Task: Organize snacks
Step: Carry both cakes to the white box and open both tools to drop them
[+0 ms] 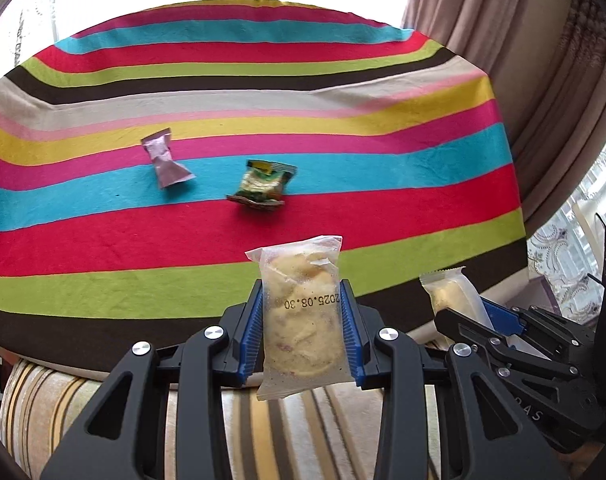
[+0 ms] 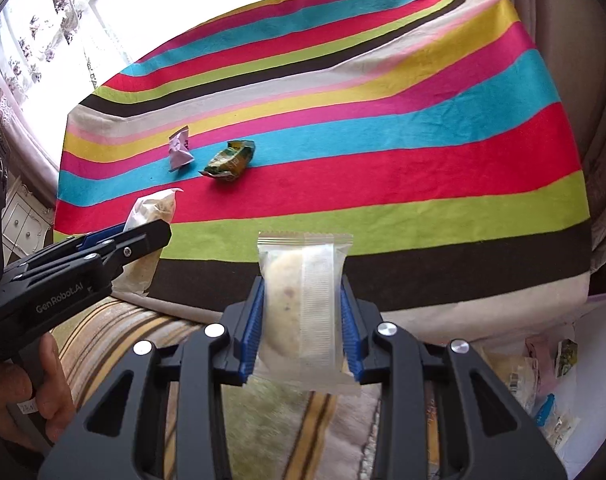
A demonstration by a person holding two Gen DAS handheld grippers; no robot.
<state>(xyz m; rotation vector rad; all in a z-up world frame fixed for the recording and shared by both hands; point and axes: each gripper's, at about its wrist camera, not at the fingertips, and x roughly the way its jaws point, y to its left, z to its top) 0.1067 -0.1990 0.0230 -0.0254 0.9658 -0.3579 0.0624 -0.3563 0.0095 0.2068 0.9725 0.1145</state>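
Above the near edge of the striped cloth point(image 1: 343, 216), a clear snack packet point(image 1: 303, 316) was clamped by the left gripper point(image 1: 303, 320), a white-seamed packet point(image 2: 303, 304) by the right gripper point(image 2: 303, 312); both were best kept upright and squeezed lightly.

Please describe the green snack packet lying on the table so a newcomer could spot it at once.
Find the table's striped cloth in bright bands. Two small packets lie loose near its middle: the green crinkled foil snack packet sits where the blue band meets the red one. Its neighbour, the pale pink twisted wrapper, lies just beside it, apart; only the green one is dark and glossy.
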